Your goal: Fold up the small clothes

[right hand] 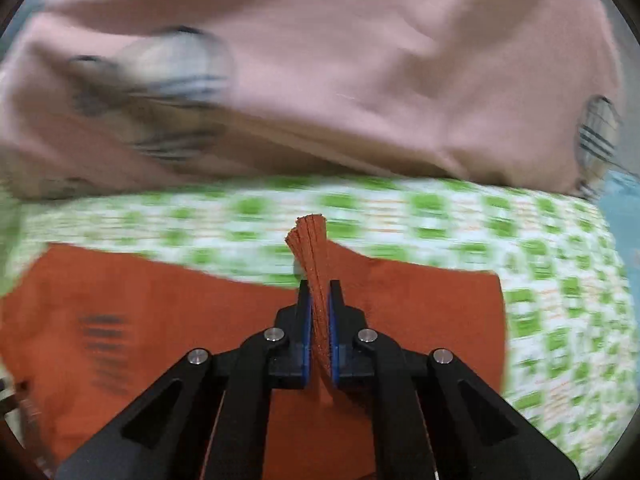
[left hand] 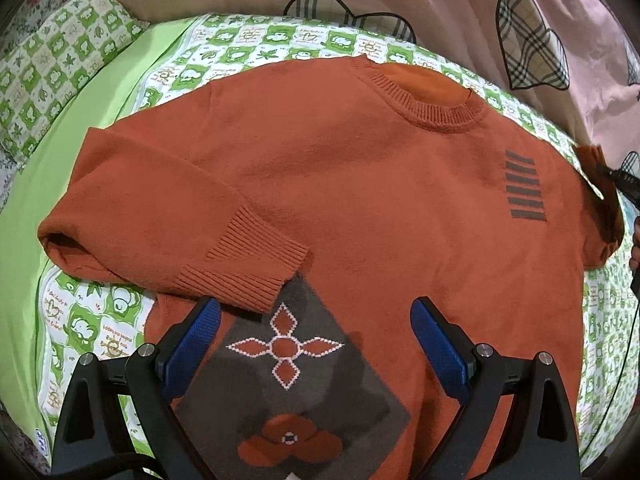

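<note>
There was one rust-orange knitted sweater [left hand: 340,184] (five dark bars [left hand: 525,186] on its chest), one green-and-white patterned bedsheet [left hand: 248,52], one matching pillow [left hand: 52,76], one pink blanket with plaid hearts [left hand: 460,4], and two black grippers.

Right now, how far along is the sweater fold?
One sleeve already lies folded across the orange sweater. The right gripper is shut on the other sleeve's ribbed cuff, ready to fold it in. The left gripper is open above the hem pattern. The body fold remains.
</note>
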### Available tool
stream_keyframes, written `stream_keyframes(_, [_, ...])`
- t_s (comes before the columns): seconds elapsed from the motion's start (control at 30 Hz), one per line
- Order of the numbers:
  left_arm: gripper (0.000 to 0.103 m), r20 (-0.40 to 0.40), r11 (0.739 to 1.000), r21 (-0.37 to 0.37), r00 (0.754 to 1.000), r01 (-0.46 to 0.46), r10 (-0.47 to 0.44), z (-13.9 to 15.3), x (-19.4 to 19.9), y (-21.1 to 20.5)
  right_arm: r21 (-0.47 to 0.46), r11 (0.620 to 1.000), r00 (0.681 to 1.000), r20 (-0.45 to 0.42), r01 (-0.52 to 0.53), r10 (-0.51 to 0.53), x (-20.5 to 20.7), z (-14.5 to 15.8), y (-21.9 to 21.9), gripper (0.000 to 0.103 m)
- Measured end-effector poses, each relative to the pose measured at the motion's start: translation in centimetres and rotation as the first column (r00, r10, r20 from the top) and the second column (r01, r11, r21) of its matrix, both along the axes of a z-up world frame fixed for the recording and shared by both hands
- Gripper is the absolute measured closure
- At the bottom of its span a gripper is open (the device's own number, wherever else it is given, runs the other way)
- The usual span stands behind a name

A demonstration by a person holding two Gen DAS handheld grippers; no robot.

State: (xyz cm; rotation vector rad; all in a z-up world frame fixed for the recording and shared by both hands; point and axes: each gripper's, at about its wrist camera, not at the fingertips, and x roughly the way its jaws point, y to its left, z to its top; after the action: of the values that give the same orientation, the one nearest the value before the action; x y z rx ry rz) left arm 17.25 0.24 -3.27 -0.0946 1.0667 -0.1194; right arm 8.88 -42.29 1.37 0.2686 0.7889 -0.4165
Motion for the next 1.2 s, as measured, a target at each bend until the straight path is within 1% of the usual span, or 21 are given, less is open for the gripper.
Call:
stream_keyframes(0.07, [0.007,-0.004,1.000,-0.014,1.000,0.003,-0.003,0.0,-0.1,0.0,0.071,0.994,0.994,0.074,-0.085,0.080,0.3,1.1,3.8,0.095])
stream_keyframes(0.17, [0.007,0.001,0.999,-0.033,1.000,0.007,-0.007,0.3,-0.4,0.3,0.160,0.969,0.975,0.155,-0.186,0.162,0.9,1.4,8.7,0.095])
stream_keyframes(0.27, [0.007,0.012,0.999,-0.054,1.000,0.006,-0.005,0.7,-0.8,1.1,0.250,0.919,0.941,0.226,-0.305,0.251,2.5,1.0,15.1,0.095])
stream_keyframes(0.43, [0.007,0.025,0.995,-0.098,1.000,-0.017,0.020,1.4,-1.3,3.6,0.345,0.826,0.890,0.268,-0.446,0.369,7.2,-1.2,22.6,0.095])
stream_keyframes(0.57, [0.007,0.024,0.988,-0.153,0.999,-0.036,0.040,1.8,-1.3,5.9,0.406,0.735,0.839,0.282,-0.543,0.464,10.6,-3.4,28.4,0.095])
stream_keyframes(0.63, [0.007,0.029,0.987,-0.160,0.999,-0.033,0.039,1.9,-1.1,6.6,0.429,0.703,0.824,0.270,-0.567,0.499,11.7,-4.7,30.8,0.095])
stream_keyframes(0.7, [0.007,0.033,0.985,-0.170,0.999,-0.021,0.027,1.9,-0.7,7.1,0.444,0.683,0.812,0.251,-0.581,0.527,12.7,-5.8,32.6,0.095])
stream_keyframes(0.77, [0.007,0.029,0.982,-0.190,0.999,-0.011,0.017,1.8,-0.3,7.3,0.453,0.678,0.810,0.226,-0.579,0.541,13.5,-7.0,33.5,0.095])
stream_keyframes(0.83, [0.007,0.022,0.976,-0.217,1.000,0.000,0.005,1.6,0.4,7.4,0.487,0.656,0.806,0.211,-0.577,0.553,14.1,-8.3,33.8,0.094])
stream_keyframes(0.9, [0.007,0.010,0.973,-0.230,1.000,0.008,-0.006,1.0,1.1,7.2,0.515,0.642,0.804,0.181,-0.568,0.566,14.7,-9.4,34.4,0.087])
stream_keyframes(0.93, [0.007,0.005,0.971,-0.237,1.000,0.015,-0.014,0.8,1.7,7.1,0.532,0.641,0.808,0.157,-0.554,0.568,14.8,-9.9,34.4,0.083])
stream_keyframes(0.97, [0.007,0.001,0.970,-0.240,1.000,0.021,-0.022,0.7,2.3,6.9,0.550,0.635,0.811,0.145,-0.543,0.567,14.7,-10.0,34.1,0.076])
stream_keyframes(1.0, [0.007,-0.001,0.969,-0.245,1.000,0.026,-0.027,0.6,2.8,6.8,0.554,0.634,0.813,0.147,-0.539,0.563,14.4,-9.8,33.9,0.074])
stream_keyframes(1.1, [0.007,-0.011,0.960,-0.277,0.999,0.031,-0.036,0.0,5.1,6.5,0.525,0.660,0.829,0.190,-0.538,0.526,12.4,-7.8,31.8,0.072])
stream_keyframes(1.17, [0.007,-0.020,0.955,-0.295,0.999,0.037,-0.045,-0.5,6.9,6.2,0.503,0.692,0.849,0.204,-0.517,0.487,10.8,-6.4,30.1,0.072])
stream_keyframes(1.2, [0.007,-0.027,0.955,-0.295,0.998,0.039,-0.049,-0.8,7.8,6.0,0.490,0.718,0.866,0.208,-0.495,0.455,9.5,-5.6,28.8,0.072])
